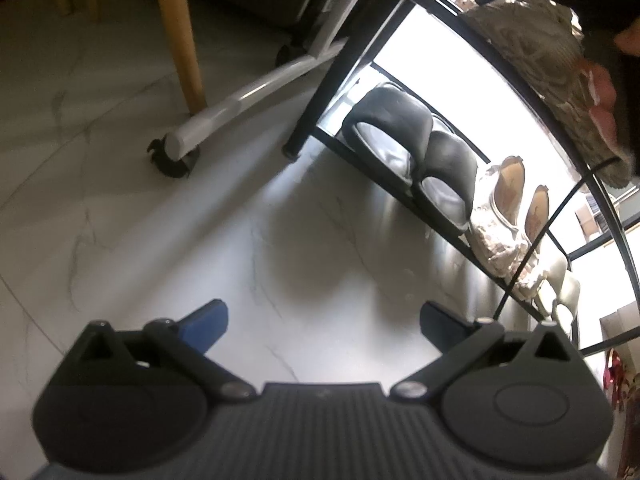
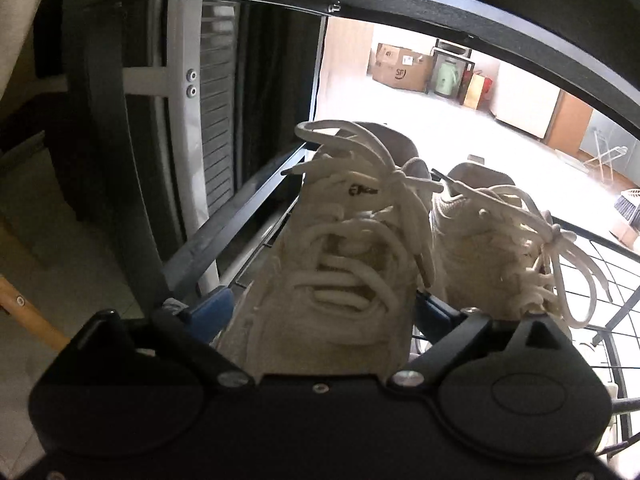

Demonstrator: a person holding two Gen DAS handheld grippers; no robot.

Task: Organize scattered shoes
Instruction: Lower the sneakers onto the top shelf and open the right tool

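Right wrist view: a cream knit sneaker is seen between the fingers of the right gripper on the wire shelf, beside its mate; whether it is clamped cannot be told. It is judged light and soft, best gripped across the firmer midfoot, clear of the loose laces. The left gripper is held spread wide and empty over the floor.

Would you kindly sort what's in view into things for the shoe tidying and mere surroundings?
Job: cream laced sneaker between the right gripper fingers; its mate; black wire shoe rack; black slippers; sequinned flats.
Surroundings: wooden leg; cardboard boxes.
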